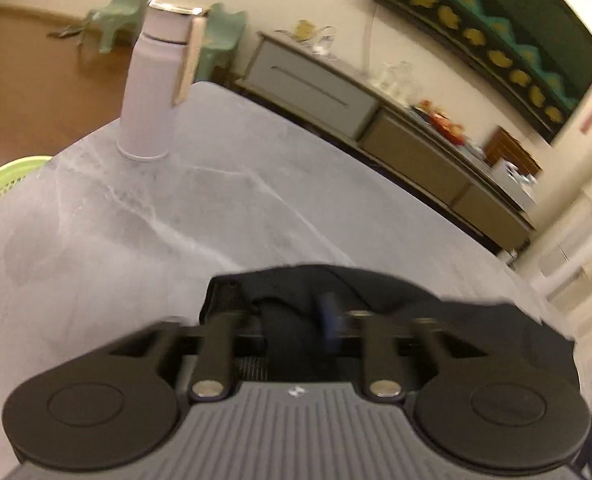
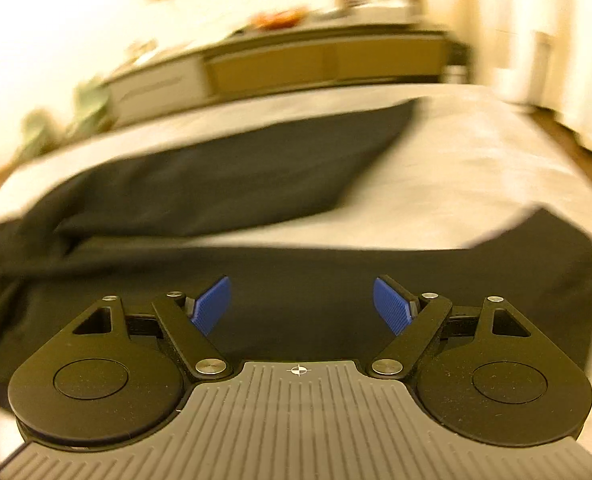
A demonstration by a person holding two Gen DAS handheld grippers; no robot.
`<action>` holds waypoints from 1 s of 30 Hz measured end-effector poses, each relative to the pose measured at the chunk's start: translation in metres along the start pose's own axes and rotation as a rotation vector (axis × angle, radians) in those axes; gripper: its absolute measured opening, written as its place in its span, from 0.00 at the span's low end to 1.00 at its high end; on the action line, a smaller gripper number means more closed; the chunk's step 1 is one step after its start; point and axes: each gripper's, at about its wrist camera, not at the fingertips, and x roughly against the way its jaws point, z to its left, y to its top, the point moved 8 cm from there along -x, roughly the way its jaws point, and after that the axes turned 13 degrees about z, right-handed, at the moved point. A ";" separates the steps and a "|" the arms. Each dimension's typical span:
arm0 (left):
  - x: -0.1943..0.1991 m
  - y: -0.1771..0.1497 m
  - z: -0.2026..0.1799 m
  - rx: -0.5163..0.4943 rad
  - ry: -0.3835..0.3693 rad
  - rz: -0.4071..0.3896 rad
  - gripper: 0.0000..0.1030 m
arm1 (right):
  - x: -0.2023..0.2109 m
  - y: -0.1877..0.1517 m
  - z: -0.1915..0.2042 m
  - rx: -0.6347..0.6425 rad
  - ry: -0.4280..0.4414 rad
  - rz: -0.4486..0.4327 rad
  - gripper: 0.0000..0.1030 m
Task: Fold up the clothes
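Green mesh of a laundry basket (image 1: 3, 178) shows at the far left of my left wrist view, beyond the edge of the grey marbled table (image 1: 155, 216). A white insulated bottle (image 1: 147, 88) stands upright on the table's far part, well apart from my left gripper (image 1: 296, 320). Right of it, along the wall, runs a long sideboard (image 1: 376, 128) under a dark framed panel (image 1: 496, 28). Close to the lens, a black garment (image 1: 296, 280) lies bunched in front of and around my left gripper; motion blur and the dark cloth hide the fingertips, so I cannot tell whether the jaws grip the cloth or stand clear of it.

In my right wrist view, the same black garment (image 2: 223, 188) spreads from the left edge across the table (image 2: 476, 168), with a second fold running under my right gripper (image 2: 302, 304) to the right. The blue pads (image 2: 211, 304) stand wide apart, with nothing pressed between them; the cloth lies beneath them.
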 end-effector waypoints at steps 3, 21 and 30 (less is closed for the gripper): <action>0.027 -0.024 -0.007 -0.081 0.026 -0.015 0.71 | 0.012 0.000 -0.076 -0.128 -0.121 -0.014 0.82; 0.006 -0.133 -0.044 -0.262 -0.001 0.192 0.76 | 0.011 0.066 -0.135 0.010 -0.205 -0.187 0.04; 0.020 -0.110 -0.041 -0.287 0.029 0.155 0.76 | -0.008 0.040 -0.174 -0.029 -0.331 -0.022 0.50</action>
